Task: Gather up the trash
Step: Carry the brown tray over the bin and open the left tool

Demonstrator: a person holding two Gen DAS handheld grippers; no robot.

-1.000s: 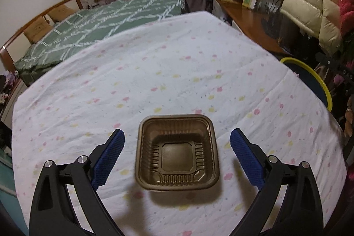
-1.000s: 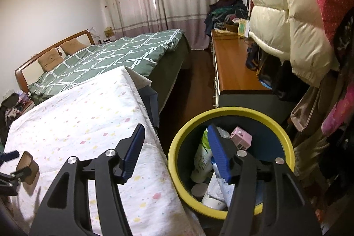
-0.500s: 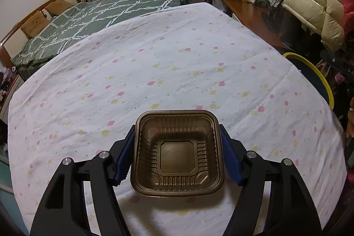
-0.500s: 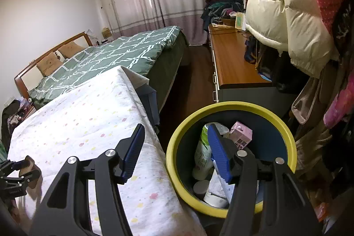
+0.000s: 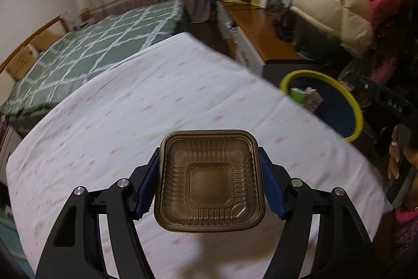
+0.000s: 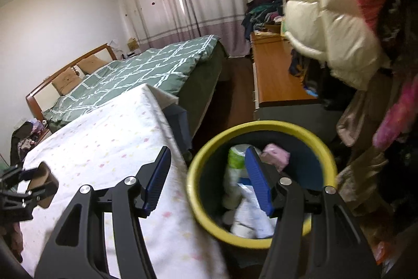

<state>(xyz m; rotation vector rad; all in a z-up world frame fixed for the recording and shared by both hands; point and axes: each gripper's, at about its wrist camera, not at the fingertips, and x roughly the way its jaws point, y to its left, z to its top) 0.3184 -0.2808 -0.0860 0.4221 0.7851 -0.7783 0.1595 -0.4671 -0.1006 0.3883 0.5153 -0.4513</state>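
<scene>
My left gripper [image 5: 209, 182] is shut on a brown square plastic tray [image 5: 209, 181] and holds it above the white flowered tablecloth [image 5: 146, 109]. The tray and left gripper also show at the far left of the right wrist view [image 6: 43, 183]. The yellow-rimmed dark bin [image 5: 337, 106] stands past the table's right edge. In the right wrist view the bin [image 6: 198, 205] holds several pieces of trash, among them a green-white bottle [image 6: 235, 156] and a pink box [image 6: 277, 156]. My right gripper [image 6: 206, 179] is open and empty above the table's edge and the bin's rim.
A green-quilted bed [image 6: 146, 72] lies behind the table. A wooden desk [image 6: 274, 77] runs along the right wall. Puffy cream and pink jackets [image 6: 331, 25] hang at the right above the bin. A blue box [image 6: 177, 119] sits under the table's far corner.
My left gripper closed on the brown tray, lifted it off the cloth and swung right, bringing the bin into view. My right gripper stayed open, shifting slightly by the bin.
</scene>
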